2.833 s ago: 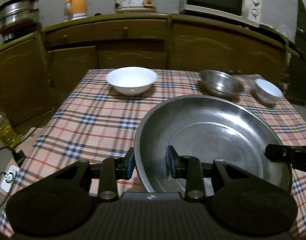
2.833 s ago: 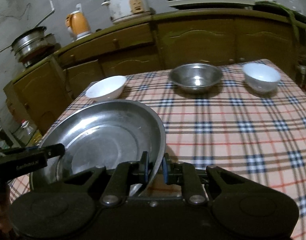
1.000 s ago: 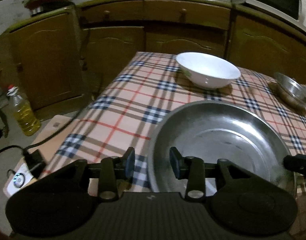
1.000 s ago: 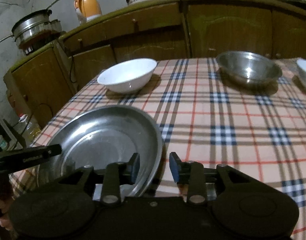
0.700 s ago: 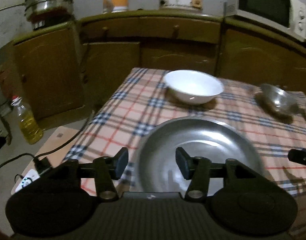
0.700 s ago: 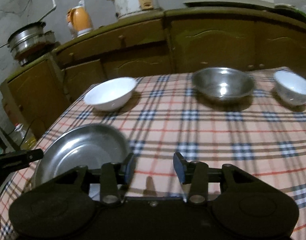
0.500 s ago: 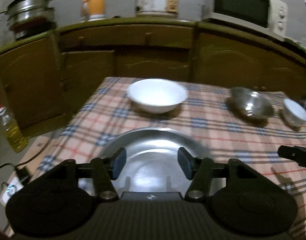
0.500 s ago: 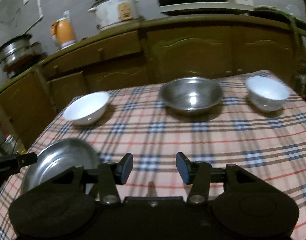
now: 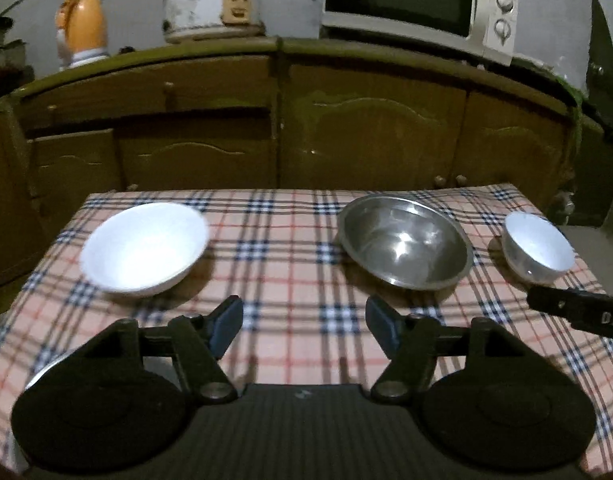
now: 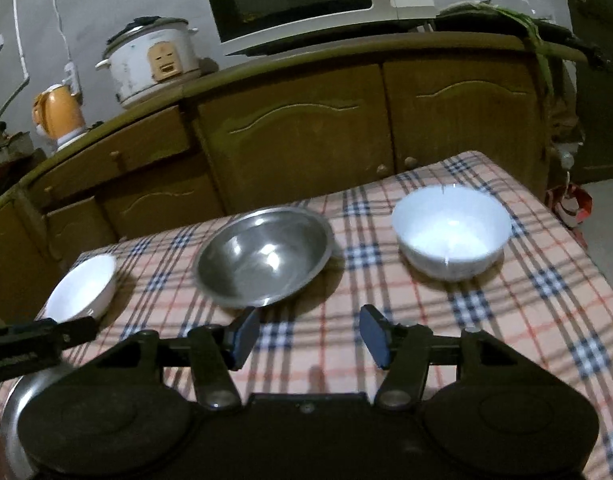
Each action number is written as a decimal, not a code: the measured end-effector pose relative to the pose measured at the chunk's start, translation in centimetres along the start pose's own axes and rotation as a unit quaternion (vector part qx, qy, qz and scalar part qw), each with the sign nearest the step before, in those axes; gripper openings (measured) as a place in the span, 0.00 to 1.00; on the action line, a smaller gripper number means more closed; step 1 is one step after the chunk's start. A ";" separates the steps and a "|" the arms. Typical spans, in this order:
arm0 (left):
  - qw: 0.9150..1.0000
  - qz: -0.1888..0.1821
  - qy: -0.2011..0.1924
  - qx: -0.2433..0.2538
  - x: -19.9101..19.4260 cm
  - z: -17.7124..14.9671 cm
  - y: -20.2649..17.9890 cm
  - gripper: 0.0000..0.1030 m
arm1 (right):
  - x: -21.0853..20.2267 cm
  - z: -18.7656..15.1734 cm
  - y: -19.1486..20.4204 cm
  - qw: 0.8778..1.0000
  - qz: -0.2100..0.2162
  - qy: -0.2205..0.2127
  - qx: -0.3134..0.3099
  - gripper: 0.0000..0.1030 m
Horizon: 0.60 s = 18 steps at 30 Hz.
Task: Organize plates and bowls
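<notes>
Both spread, gripping nothing: left hand-held gripper (image 9: 304,326), right hand-held gripper (image 10: 309,338). Bare surface (image 9: 290,264) between steel bowl (image 9: 404,246) and wide white bowl (image 9: 144,246).

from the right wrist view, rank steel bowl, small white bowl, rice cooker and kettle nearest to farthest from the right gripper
1. steel bowl, just ahead, slightly left of the right gripper.
2. small white bowl, ahead to the right.
3. rice cooker, on the counter behind the table.
4. kettle, on the counter, far left.
</notes>
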<state>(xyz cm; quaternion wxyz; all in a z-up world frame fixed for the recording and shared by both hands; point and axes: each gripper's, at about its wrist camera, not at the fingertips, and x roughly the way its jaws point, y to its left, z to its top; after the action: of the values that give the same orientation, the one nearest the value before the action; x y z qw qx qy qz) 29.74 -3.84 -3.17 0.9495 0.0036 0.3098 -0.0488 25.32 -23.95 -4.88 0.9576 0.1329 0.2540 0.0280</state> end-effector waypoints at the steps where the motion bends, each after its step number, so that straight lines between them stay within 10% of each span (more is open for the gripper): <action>1: 1.000 0.001 0.004 -0.001 1.2 0.6 -0.4 0.68 | 0.8 0.5 -0.1 1.000 -0.001 0.000 -0.003 0.68; 14: 0.999 -0.001 0.052 -0.016 13.2 3.7 -2.3 0.68 | 12.1 3.0 -1.7 0.998 0.014 0.047 0.042 0.68; 18: 0.997 -0.007 0.071 -0.014 15.5 3.7 -2.7 0.48 | 14.6 2.9 -1.7 0.997 0.015 0.063 0.049 0.67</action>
<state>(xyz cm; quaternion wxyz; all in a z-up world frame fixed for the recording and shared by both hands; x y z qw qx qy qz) 44.08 -8.07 -9.22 0.9247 -0.0087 0.3773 -0.0503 39.42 -24.54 -9.91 0.9315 0.1816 0.3127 0.0385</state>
